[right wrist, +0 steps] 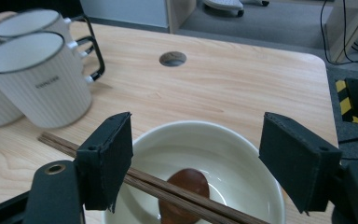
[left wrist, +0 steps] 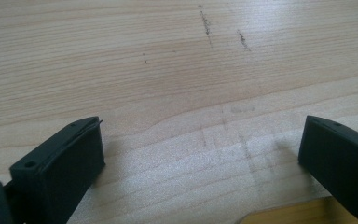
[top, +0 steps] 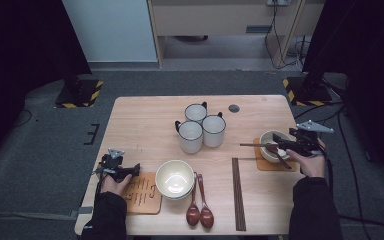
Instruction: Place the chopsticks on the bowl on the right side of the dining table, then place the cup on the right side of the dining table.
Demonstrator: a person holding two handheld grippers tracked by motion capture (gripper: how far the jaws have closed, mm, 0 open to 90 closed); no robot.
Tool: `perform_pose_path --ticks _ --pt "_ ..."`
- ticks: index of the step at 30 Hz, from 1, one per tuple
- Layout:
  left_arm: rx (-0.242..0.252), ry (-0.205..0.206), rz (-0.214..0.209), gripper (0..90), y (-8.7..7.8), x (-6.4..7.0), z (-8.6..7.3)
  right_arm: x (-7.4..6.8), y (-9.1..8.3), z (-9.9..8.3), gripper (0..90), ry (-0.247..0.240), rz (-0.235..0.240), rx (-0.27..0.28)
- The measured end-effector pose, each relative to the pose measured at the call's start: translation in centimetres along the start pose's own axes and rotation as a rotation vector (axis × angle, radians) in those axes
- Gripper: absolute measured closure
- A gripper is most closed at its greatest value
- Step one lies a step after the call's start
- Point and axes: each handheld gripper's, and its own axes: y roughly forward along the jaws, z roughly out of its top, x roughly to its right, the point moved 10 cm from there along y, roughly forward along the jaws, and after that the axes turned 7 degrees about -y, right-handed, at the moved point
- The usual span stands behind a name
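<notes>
My right gripper (top: 286, 146) (right wrist: 198, 140) is open and hovers over a white bowl (top: 269, 139) (right wrist: 242, 154) that stands on a wooden coaster (top: 265, 165) near the table's right edge. A brown spoon (right wrist: 186, 184) lies inside that bowl, and a pair of dark chopsticks (top: 252, 145) (right wrist: 168, 189) rests across its rim, passing just under one jaw. My left gripper (top: 130, 170) (left wrist: 203, 140) is open low over bare tabletop at the front left, with nothing between its jaws. A corner of a second wooden coaster (top: 141, 194) (left wrist: 289, 217) lies just below it.
Three white mugs (top: 200, 127) (right wrist: 37, 77) cluster at the table's middle. White stacked bowls (top: 174, 179) sit front centre, beside two brown spoons (top: 200, 207) and more chopsticks (top: 237, 192). A round hole (top: 234, 108) (right wrist: 172, 58) is at the far side.
</notes>
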Motion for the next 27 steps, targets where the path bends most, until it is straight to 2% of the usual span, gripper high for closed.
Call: perform_pose_path --ticks 9,15,19,27 --pt "0.0 0.0 0.001 0.0 0.0 0.0 0.0 -1.2 -1.4 2.2 25.5 0.003 0.027 0.045" --pt "0.0 0.0 0.0 0.0 0.0 0.0 0.0 -2.1 -2.0 3.3 25.3 0.005 0.036 0.051" --pt "0.0 0.0 0.001 0.0 0.0 0.0 0.0 -3.2 -2.0 4.0 24.2 -0.03 0.035 0.044" --pt "0.0 0.0 0.0 0.0 0.0 0.0 0.0 -4.6 -1.7 5.1 23.1 -0.039 0.05 0.043"
